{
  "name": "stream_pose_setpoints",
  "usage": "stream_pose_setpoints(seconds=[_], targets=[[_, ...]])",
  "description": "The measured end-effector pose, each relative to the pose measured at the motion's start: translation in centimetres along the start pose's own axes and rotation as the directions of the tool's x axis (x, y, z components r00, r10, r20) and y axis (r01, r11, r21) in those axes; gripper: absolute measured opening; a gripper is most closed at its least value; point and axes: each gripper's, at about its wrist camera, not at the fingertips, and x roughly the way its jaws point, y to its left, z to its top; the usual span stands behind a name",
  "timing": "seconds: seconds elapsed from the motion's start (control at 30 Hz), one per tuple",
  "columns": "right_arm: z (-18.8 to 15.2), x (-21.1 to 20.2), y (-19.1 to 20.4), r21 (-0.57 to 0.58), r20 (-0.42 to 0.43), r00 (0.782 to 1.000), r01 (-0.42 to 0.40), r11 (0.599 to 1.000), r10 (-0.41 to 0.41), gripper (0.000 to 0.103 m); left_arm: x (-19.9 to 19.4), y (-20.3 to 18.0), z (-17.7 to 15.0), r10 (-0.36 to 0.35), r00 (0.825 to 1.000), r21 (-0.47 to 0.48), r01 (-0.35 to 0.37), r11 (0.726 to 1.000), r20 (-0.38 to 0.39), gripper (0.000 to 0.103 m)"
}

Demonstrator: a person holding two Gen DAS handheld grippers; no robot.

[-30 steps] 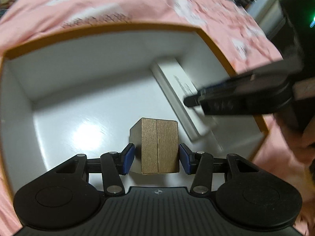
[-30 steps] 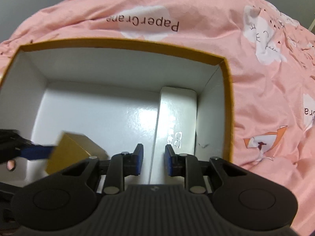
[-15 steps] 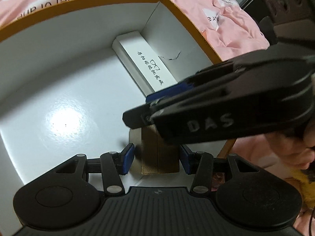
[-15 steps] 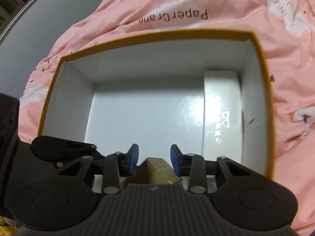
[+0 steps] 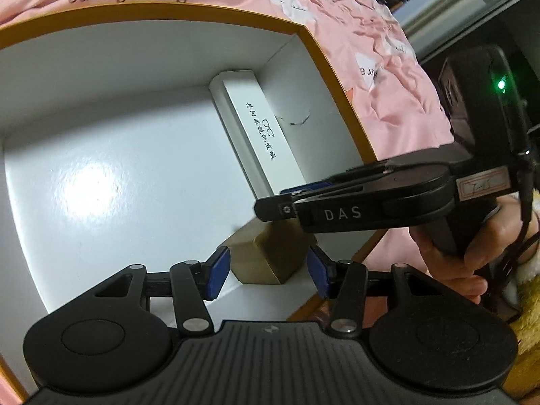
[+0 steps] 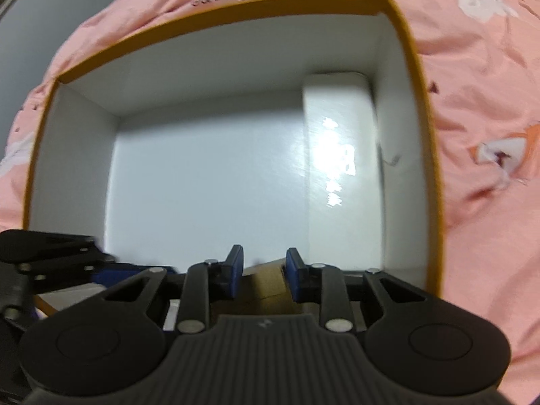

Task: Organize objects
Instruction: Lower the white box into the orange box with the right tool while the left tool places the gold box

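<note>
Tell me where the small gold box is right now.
In the left wrist view the gold box sits on the floor of the big box, near corner, between the left gripper pads.

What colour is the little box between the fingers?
Gold-brown. The little box shows best in the left wrist view, sitting inside the big white box.

glossy white cardboard box (image 5: 141,77), matt gold block (image 5: 270,253)

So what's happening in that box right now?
A person holds tongs in each hand over an orange-rimmed box on a pink sheet. The left tongs have just widened around a small gold box; the right tongs have been closing above it. A long white case lies along the wall.
</note>
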Motion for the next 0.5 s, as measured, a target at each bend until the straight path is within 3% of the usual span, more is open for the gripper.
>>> stream_pose_setpoints(seconds=[0.1,0.2,0.3,0.5], targets=[[0.1,0.0,-0.4,0.008,-0.017,0.999,0.027,1.000,-0.027,0.029,0.7,0.4,0.1,0.000,1.000,-0.052,0.000,0.999,-0.006,0.057],[0.2,-0.1,-0.2,-0.012,-0.011,0.999,0.053,0.999,-0.053,0.030,1.8,0.7,0.2,0.006,1.000,-0.109,-0.007,0.994,-0.009,0.047],[0.0,-1.1,0.1,-0.051,0.040,0.999,0.037,0.998,-0.035,0.030,2.5,0.7,0.1,0.008,1.000,-0.149,-0.007,0.989,0.003,0.039],[-0.8,-3.8,0.3,-0.128,0.167,0.981,0.116,0.985,-0.094,0.032,3.2,0.3,0.2,0.016,1.000,-0.167,-0.013,0.986,0.014,0.023]])
